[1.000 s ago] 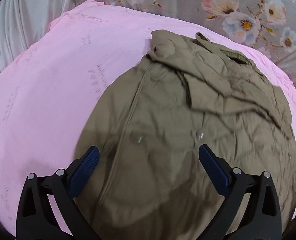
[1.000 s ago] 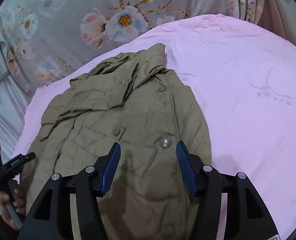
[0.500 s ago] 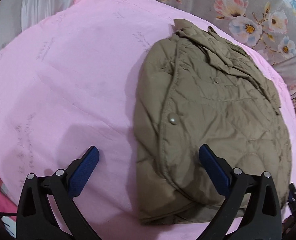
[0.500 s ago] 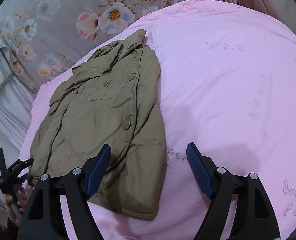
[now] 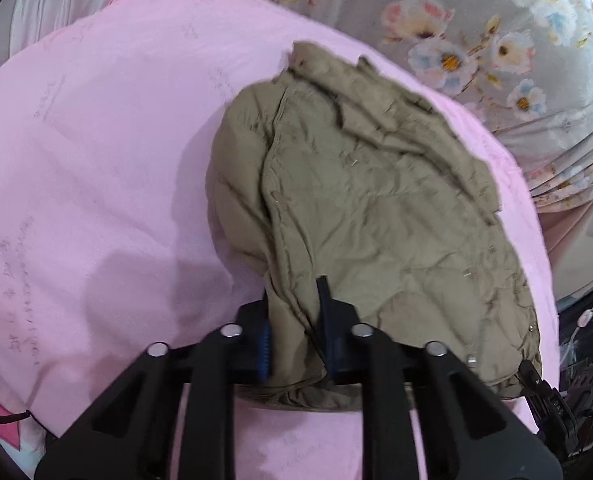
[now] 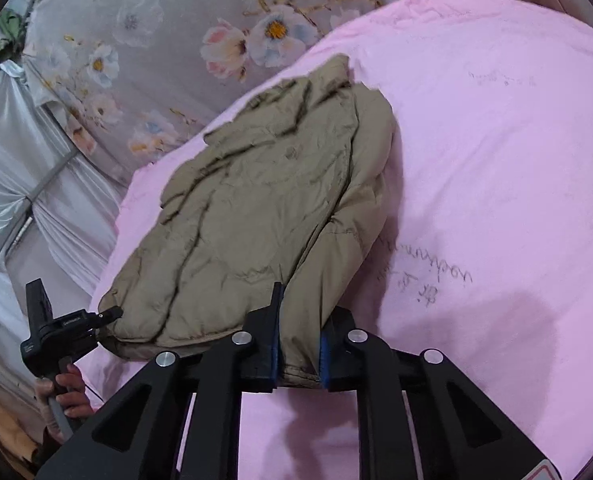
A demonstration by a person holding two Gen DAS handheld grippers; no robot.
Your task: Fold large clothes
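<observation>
Your olive quilted jacket [image 5: 376,208] lies on the pink bed sheet [image 5: 96,160], collar end away from you and hem end nearest. Your left gripper [image 5: 294,332] is closed over the near hem at one corner, cloth bunched between its pads. Your right gripper [image 6: 298,344] is clamped on the near hem at the opposite corner. In the right wrist view the left gripper sits at the jacket's near left edge. The floral grey curtain [image 6: 156,40] hangs behind the bed, beyond the collar. Bare sheet extends to the jacket's right in the right wrist view.
</observation>
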